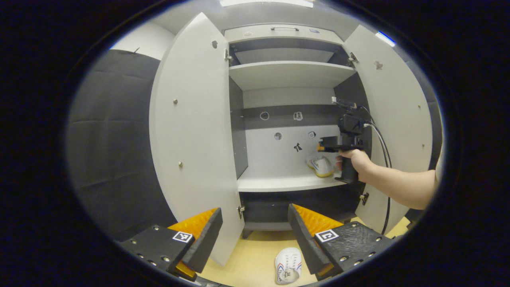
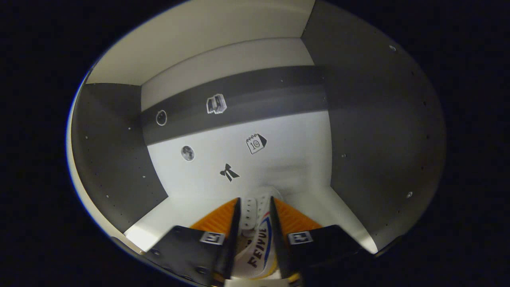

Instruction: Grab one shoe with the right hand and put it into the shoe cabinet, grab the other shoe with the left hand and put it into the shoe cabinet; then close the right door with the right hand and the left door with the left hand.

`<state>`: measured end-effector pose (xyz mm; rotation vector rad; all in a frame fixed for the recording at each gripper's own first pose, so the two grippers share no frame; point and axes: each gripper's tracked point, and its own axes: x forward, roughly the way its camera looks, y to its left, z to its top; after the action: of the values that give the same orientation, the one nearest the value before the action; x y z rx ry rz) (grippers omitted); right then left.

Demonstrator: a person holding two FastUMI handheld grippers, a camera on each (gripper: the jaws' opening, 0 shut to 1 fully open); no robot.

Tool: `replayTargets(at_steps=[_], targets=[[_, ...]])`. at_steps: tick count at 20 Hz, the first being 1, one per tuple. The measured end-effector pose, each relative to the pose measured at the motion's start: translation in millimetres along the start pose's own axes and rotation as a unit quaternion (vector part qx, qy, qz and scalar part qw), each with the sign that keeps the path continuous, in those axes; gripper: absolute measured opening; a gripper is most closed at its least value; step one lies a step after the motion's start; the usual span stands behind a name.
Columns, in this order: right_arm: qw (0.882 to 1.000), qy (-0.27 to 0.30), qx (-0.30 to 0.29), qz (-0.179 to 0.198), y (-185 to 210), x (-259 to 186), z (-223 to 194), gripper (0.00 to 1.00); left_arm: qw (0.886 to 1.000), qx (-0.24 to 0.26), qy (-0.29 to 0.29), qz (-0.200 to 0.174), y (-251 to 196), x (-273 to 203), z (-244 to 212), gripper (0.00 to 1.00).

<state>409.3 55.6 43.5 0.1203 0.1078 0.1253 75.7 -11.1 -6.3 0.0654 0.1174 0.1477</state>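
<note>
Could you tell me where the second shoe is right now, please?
In the left gripper view, the second shoe lies on the floor before the open cabinet, between the left gripper fingers.

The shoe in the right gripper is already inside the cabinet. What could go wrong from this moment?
1. The right gripper is shut on the shoe above the middle shelf; released too high, it may tip or roll off.
2. The second shoe lies on the floor near the open left gripper; it could be kicked.
3. The right door is open beside the arm.
</note>
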Motion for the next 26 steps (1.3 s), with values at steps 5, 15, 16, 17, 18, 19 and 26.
replayTargets(at_steps=[5,15,16,17,18,19,26], targets=[[0.999,-0.004,-0.029,-0.015,2.8,-53.6,-8.1,0.98,0.999,0.009,0.006,-0.037,-2.2,3.9,-15.3,0.96],[0.998,-0.011,-0.055,-0.031,16.2,-219.4,-84.1,0.98,0.985,-0.016,0.061,-0.16,-17.0,-13.5,-63.3,0.95],[0.998,-0.006,-0.055,-0.039,11.5,-231.5,-90.6,0.98,0.985,-0.01,0.059,-0.163,-19.5,-12.5,-65.1,0.95],[0.998,0.0,-0.053,-0.046,6.7,-243.8,-98.0,0.98,0.984,-0.008,0.062,-0.167,-22.7,-9.9,-71.0,0.94],[0.997,0.008,-0.05,-0.057,0.6,-257.1,-104.7,0.98,0.983,-0.011,0.07,-0.17,-25.5,-6.3,-79.6,0.95],[0.997,0.013,-0.046,-0.061,-3.1,-270.9,-111.8,0.98,0.981,-0.018,0.082,-0.174,-28.2,-3.0,-92.0,0.95],[0.992,0.046,-0.066,-0.094,-40.3,-359.3,-153.5,0.98,0.959,-0.027,0.189,-0.211,-50.9,27.0,-193.9,0.95]])
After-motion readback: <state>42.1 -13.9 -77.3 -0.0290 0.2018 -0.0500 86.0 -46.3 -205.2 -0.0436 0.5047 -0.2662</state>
